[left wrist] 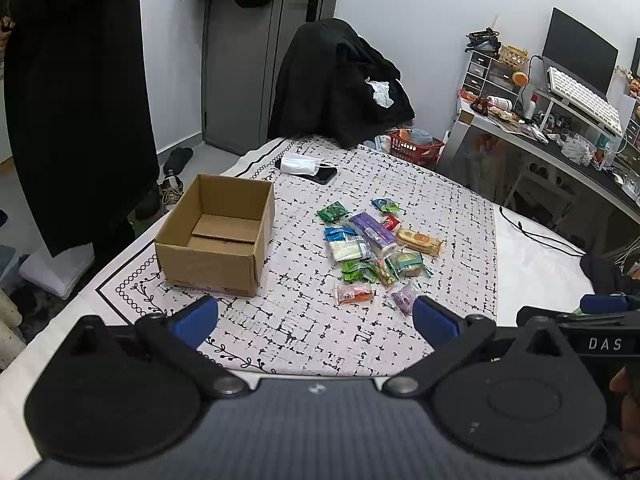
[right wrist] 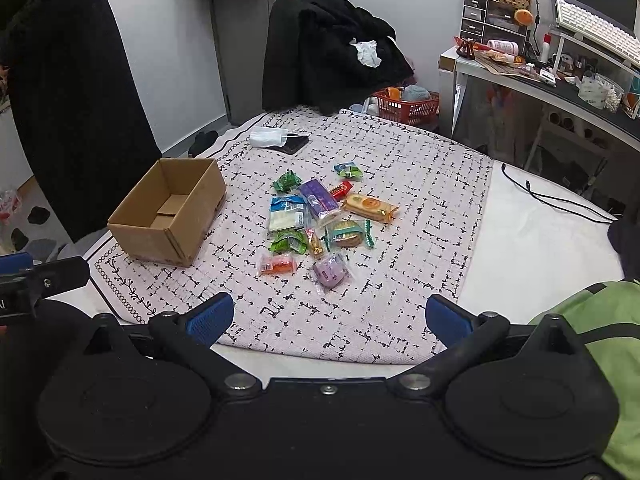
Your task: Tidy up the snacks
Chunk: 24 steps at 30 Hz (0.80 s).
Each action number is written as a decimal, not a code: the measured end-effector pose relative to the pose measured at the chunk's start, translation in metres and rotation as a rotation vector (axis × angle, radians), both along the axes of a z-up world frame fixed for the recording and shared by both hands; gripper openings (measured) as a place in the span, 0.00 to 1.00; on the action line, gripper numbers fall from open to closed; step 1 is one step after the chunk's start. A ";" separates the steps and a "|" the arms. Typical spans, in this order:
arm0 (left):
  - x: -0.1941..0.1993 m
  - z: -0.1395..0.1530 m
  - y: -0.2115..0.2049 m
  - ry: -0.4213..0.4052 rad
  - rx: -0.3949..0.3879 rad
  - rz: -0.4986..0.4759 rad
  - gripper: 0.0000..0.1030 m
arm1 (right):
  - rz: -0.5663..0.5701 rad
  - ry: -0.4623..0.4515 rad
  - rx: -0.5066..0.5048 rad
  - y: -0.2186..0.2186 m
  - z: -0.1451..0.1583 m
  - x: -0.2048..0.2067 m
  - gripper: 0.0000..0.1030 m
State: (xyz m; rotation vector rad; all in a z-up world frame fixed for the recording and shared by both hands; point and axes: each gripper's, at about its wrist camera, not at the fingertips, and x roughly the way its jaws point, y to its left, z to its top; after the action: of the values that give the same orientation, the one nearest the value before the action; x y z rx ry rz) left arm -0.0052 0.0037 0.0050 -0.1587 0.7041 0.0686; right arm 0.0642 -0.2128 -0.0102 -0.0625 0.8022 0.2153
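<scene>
Currently both grippers hover low over the near edge of the bed, jaws spread wide and holding nothing: the left gripper [left wrist: 316,320] and the right gripper [right wrist: 330,318]. On the patterned cloth [right wrist: 420,208] a heap of snack packets [right wrist: 320,224] lies loose, the orange packet [right wrist: 277,265] and the purple packet [right wrist: 330,271] nearest. An open cardboard box [left wrist: 216,236] stands left of the heap, apart from it, with no packet inside. Beyond, a face mask [left wrist: 300,163] rests against a phone [left wrist: 325,176].

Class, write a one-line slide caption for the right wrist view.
Open right gripper faces scattered snack packets beside an empty cardboard box on a patterned cloth.
</scene>
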 end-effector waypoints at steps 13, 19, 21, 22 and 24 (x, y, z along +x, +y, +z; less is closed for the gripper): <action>0.015 -0.009 -0.001 0.025 -0.003 -0.001 1.00 | -0.001 0.022 -0.003 0.001 -0.008 0.013 1.00; 0.035 -0.019 0.001 0.049 -0.008 0.020 1.00 | -0.013 0.050 0.000 0.000 -0.017 0.031 0.98; 0.043 -0.022 0.000 0.052 -0.011 0.018 1.00 | -0.022 0.070 0.009 -0.003 -0.020 0.039 0.94; 0.047 -0.024 0.000 0.056 -0.018 0.015 1.00 | -0.030 0.079 0.018 -0.004 -0.022 0.043 0.92; 0.056 -0.029 -0.001 0.065 -0.032 0.010 0.99 | -0.047 0.099 0.033 -0.007 -0.027 0.051 0.88</action>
State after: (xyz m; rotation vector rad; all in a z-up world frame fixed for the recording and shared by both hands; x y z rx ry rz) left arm 0.0511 0.0027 -0.0240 -0.1916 0.7693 0.0717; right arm 0.1157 -0.2201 -0.0371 -0.0021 0.8972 0.1880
